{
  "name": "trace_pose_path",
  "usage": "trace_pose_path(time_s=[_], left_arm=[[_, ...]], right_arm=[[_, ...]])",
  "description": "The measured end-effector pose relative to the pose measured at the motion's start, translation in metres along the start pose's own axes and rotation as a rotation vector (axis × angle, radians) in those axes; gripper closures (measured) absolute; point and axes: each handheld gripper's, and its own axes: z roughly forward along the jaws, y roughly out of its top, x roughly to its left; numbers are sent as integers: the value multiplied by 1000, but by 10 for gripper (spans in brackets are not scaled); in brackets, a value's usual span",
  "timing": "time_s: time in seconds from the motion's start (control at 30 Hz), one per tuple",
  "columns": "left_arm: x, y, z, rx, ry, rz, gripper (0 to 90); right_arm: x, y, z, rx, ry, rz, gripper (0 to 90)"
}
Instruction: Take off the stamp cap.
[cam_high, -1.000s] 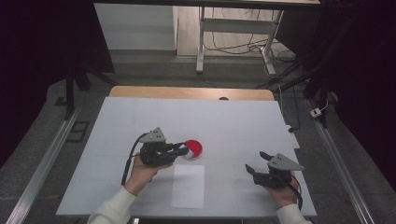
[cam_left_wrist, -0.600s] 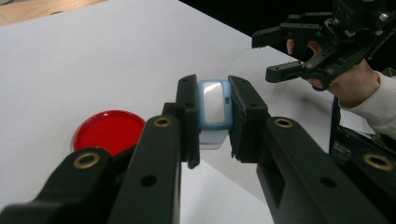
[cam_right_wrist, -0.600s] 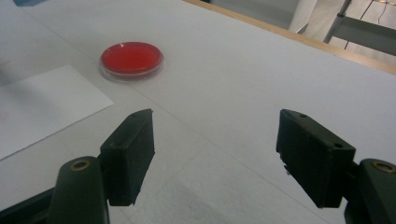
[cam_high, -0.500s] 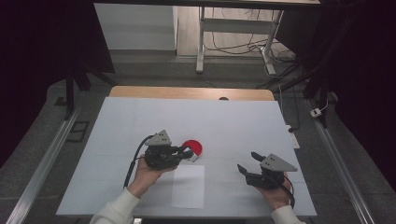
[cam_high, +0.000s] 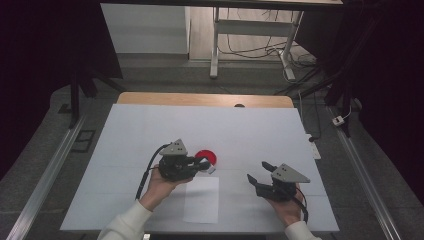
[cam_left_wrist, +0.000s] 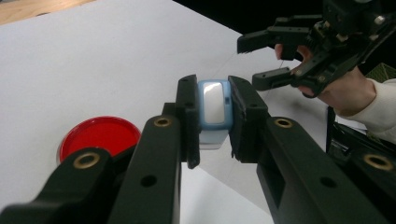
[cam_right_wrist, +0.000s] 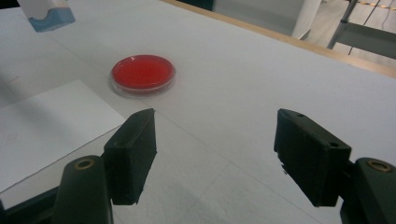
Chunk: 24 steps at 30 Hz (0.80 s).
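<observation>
Two hand-held grippers are in use over the white-covered desk (cam_high: 150, 125). Left hand-held gripper (cam_left_wrist: 212, 116): clenched on a small pale-blue plastic block with a glossy white face (cam_left_wrist: 213, 105), lifted clear of the surface near the middle of the desk, toward the near edge. Right hand-held gripper (cam_right_wrist: 215, 154): released, nothing between the jaws; the jaws have just been closing slightly and remain wide apart. It is positioned toward the near right corner, pointing at the left one.

Progress, as judged: pickup of the block is complete. Placement or handover is outstanding.

Adjacent items: a round red shallow dish with a clear rim (cam_high: 206, 156) rests just beyond the held block; a white rectangular sheet of paper (cam_high: 201, 198) lies flat at the near edge, between the two hands.

Block appearance: rounded corners, blue border around a reflective white panel, lower end pale and translucent; gripped across its narrow sides
</observation>
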Motion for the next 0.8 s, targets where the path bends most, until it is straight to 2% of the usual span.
trace_pose_path(time_s=[0.2,0.43,0.7,0.8], left_arm=[[1,0,0,-2,-3,0,747],[1,0,-1,-9,0,-3,747],[2,-1,1,-2,6,-3,747],[2,-1,1,-1,7,-3,747]], right_arm=[[10,2,9,11,22,-20,297],[23,7,30,30,54,-60,300],[35,12,40,26,78,-76,299],[42,13,44,29,81,-104,300]])
